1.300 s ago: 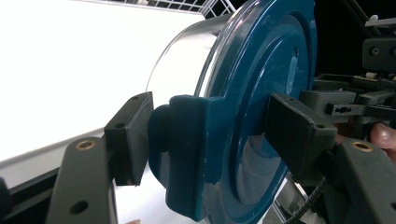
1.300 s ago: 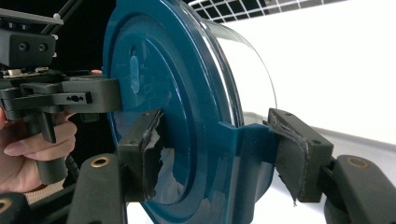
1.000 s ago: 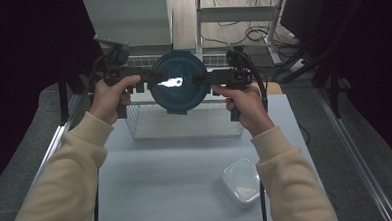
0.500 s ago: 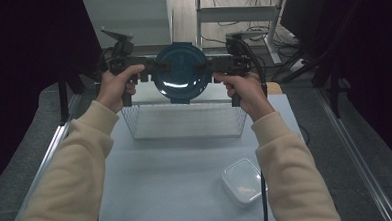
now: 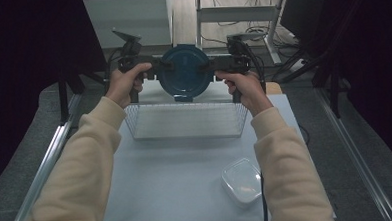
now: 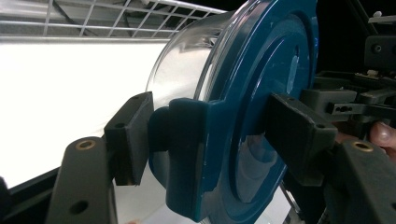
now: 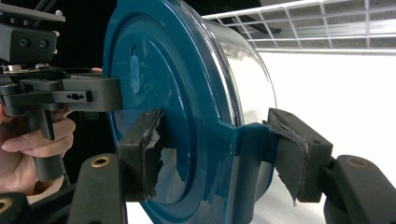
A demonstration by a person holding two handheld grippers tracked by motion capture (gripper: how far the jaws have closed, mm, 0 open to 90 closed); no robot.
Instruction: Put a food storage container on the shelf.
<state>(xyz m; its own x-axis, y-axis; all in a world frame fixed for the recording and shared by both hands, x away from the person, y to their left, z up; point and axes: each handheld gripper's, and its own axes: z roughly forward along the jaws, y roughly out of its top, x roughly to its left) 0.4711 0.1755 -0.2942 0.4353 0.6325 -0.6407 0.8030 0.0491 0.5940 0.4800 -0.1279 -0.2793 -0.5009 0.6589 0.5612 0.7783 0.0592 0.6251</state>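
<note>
Firmly, both grippers pinched the round clear container with a blue lid (image 5: pixel 185 72): left gripper (image 5: pixel 163 67) and right gripper (image 5: pixel 206 66) clamped opposite lid tabs above the wire basket's (image 5: pixel 184 122) far edge. Equal clamping pressure and level lowering were advisable.

No writing, label, brand, number or sign can be read in any of the views. The blue lid (image 5: pixel 185 71) of the round container is plain in the high view and in both gripper views, with only moulded ridges and a slot to be seen. Nothing is printed on the black pads (image 6: pixel 129 135) of the tongs, on the wire basket (image 5: pixel 184 121), on the small clear box (image 5: pixel 242 180) or on the counter (image 5: pixel 172 176).
</note>
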